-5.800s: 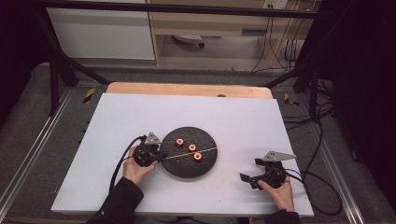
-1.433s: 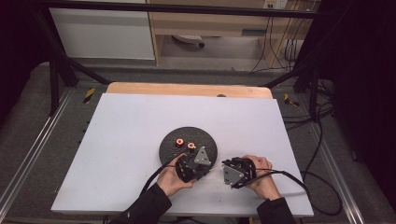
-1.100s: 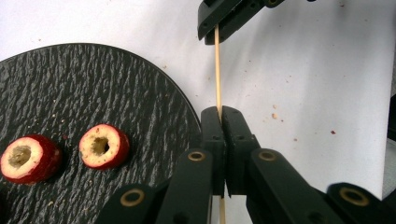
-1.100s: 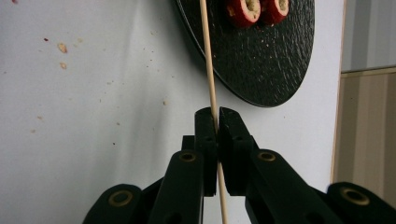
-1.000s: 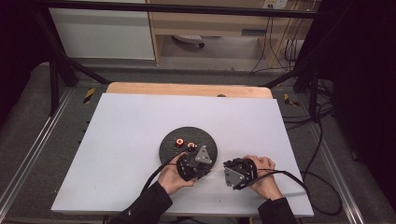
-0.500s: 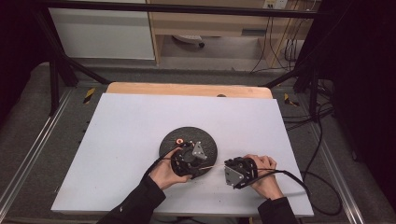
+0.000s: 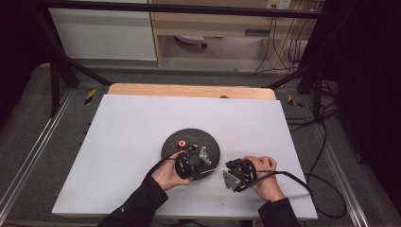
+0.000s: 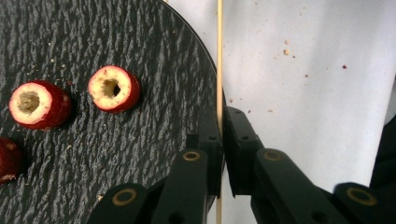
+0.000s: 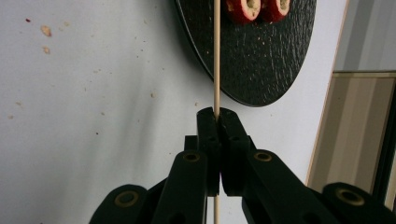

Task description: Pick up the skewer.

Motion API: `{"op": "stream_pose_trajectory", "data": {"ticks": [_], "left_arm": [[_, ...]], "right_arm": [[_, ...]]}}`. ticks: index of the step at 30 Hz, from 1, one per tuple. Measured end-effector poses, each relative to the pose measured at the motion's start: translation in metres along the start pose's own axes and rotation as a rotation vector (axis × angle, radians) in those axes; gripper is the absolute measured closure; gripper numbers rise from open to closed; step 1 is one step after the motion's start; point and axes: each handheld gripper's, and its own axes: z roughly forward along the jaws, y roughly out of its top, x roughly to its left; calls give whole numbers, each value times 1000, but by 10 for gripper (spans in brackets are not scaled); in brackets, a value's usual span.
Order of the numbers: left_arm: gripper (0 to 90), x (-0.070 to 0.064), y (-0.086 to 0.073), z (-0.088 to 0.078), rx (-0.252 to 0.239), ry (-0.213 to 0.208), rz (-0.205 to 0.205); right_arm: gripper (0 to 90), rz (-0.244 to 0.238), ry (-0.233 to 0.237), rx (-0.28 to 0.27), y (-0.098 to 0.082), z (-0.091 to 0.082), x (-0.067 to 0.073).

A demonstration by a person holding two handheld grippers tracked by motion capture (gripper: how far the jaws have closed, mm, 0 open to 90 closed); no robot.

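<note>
Both grippers, left (image 8: pixel 221 135) and right (image 9: pixel 217 122), clamp my thin skewer (image 9: pixel 216 56) at lower centre; no writing legible.

Skewer (image 8: pixel 219 56): thin pale wood, smooth, matt. Round plate (image 8: pixel 140 56): black, rough rippled slate-like texture, matt. Cored fruit pieces (image 8: pixel 114 88): glossy red skin, pale grainy flesh. Table (image 7: pixel 132 127): white, smooth, matt, crumb-speckled toward 12 o'clock. Gripper jaws: black matt plastic with brass-coloured rivets.
</note>
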Motion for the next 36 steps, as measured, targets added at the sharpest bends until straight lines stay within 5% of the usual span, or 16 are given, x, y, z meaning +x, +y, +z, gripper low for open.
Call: {"op": "stream_pose_trajectory", "data": {"ticks": [9, 15, 16, 17, 18, 19, 20, 21, 22, 25, 27, 28, 29, 30, 31, 36], "left_arm": [[886, -3, 2, 2, 19, 21, 9], [887, -3, -3, -3, 2, 36, 2], [887, -2, -7, -7, -7, 40, 0], [887, -2, -7, -7, -7, 40, 0], [887, 0, -12, -10, -12, 49, -9], [886, 0, -12, -10, -12, 49, -9], [887, 2, -17, -12, -21, 55, -24], [887, 2, -17, -12, -21, 55, -24], [887, 3, -22, -15, -28, 64, -35], [886, 4, -28, -17, -36, 70, -47], [887, 5, -36, -18, -50, 77, -66], [886, 6, -43, -20, -59, 86, -82], [886, 6, -43, -20, -59, 86, -82], [887, 7, -51, -23, -79, 92, -105], [887, 7, -51, -23, -79, 92, -105], [886, 6, -75, -31, -158, 118, -173]], "right_arm": [[884, -6, -8, 4, 1, -1, -1], [785, 88, -22, -24, -2, -4, -3], [667, 197, -30, -42, -7, -6, -7], [667, 197, -30, -42, -7, -6, -7], [579, 333, -44, -74, -12, -10, -9], [579, 333, -44, -74, -12, -10, -9], [478, 435, -65, -104, -19, -14, -10], [478, 435, -65, -104, -19, -14, -10], [432, 539, -69, -121, -26, -16, -11], [386, 602, -65, -129, -31, -18, -11], [345, 682, -60, -141, -37, -18, -10], [312, 772, -55, -152, -43, -18, -8], [312, 772, -55, -152, -43, -18, -8], [281, 858, -50, -162, -49, -17, -6], [281, 858, -50, -162, -49, -17, -6], [206, 1033, -10, -148, -61, -13, -1]]}}
